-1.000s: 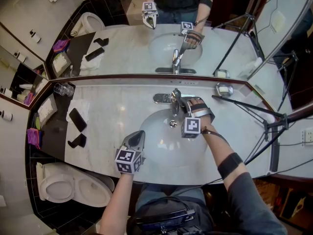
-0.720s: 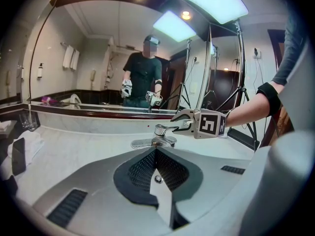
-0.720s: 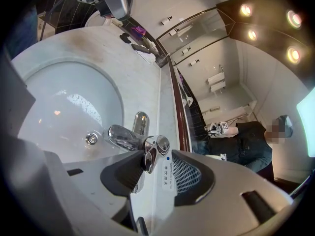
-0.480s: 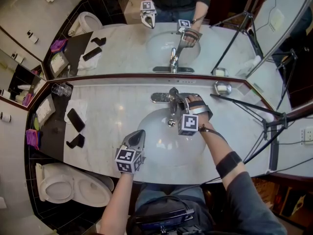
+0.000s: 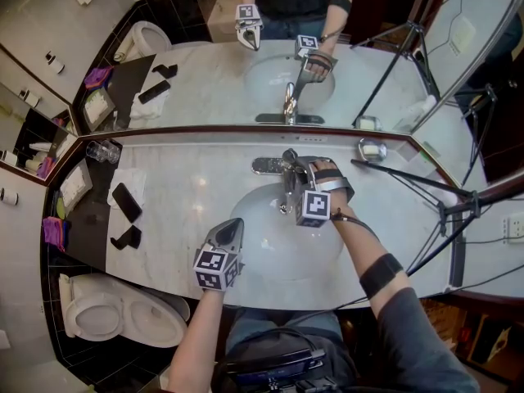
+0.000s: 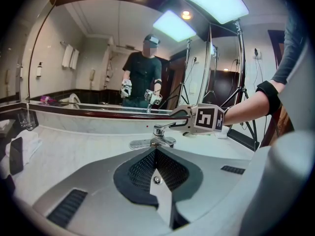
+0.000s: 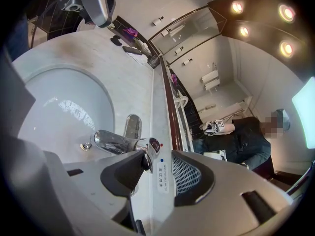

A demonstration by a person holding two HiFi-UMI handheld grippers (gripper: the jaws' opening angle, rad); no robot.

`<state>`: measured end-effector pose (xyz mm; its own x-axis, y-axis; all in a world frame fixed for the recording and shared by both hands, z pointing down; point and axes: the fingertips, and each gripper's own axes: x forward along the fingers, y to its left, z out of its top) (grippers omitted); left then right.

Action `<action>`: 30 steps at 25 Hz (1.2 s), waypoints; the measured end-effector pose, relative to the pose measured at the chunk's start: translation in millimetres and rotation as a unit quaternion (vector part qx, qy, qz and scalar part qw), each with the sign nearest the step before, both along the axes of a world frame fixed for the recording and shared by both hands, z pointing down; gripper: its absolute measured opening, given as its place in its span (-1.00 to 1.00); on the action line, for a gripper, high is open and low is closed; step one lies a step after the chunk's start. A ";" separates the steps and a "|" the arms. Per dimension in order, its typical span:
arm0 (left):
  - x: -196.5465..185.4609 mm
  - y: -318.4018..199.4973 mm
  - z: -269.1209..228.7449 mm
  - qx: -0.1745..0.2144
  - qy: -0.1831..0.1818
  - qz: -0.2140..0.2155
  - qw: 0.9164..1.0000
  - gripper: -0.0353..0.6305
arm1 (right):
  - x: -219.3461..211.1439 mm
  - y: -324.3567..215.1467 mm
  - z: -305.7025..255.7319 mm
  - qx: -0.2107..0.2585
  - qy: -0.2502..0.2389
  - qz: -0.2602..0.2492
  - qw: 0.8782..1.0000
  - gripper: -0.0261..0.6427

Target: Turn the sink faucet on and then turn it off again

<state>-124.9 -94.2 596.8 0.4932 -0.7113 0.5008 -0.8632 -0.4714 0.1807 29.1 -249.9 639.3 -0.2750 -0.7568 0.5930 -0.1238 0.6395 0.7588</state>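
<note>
The chrome faucet [image 5: 286, 188] stands at the back of the white basin [image 5: 270, 248], its spout over the bowl. My right gripper [image 5: 301, 173] sits at the faucet's lever, jaws spread. In the right gripper view the faucet [image 7: 115, 141] has its head against the dark pad of one jaw, while the other jaw stands clear of it; the right gripper [image 7: 155, 168] does not pinch it. No stream of water shows. My left gripper [image 5: 233, 223] hovers over the basin's near left rim, shut and empty. Seen from the left gripper [image 6: 155, 150], the faucet [image 6: 157, 131] lies straight ahead with the right gripper [image 6: 178, 121] on its lever.
On the marble counter's left lie a white towel [image 5: 133, 177], a black phone [image 5: 128, 201], a dark holder [image 5: 129, 236] and a glass [image 5: 106, 148]. A soap dish [image 5: 374, 149] and tripod legs [image 5: 413, 180] are at the right. A mirror backs the counter; a toilet [image 5: 123, 313] stands below left.
My right gripper has rolled slightly and edged a little left at the faucet lever. The left gripper has stayed where it was.
</note>
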 end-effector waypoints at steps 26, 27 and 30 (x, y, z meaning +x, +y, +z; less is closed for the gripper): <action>-6.8 2.6 -4.4 0.001 0.001 -0.006 1.000 -0.93 | -4.2 -14.5 -14.0 -0.011 -0.007 0.016 1.000 -0.36; -6.9 2.9 -4.5 0.002 0.001 -0.006 1.000 -0.93 | -2.0 -14.9 -8.0 -0.012 -0.002 0.018 1.000 -0.36; -7.3 4.4 -6.9 0.003 0.000 -0.003 1.000 -0.93 | 1.9 -13.9 -5.3 -0.012 0.003 0.026 1.000 -0.35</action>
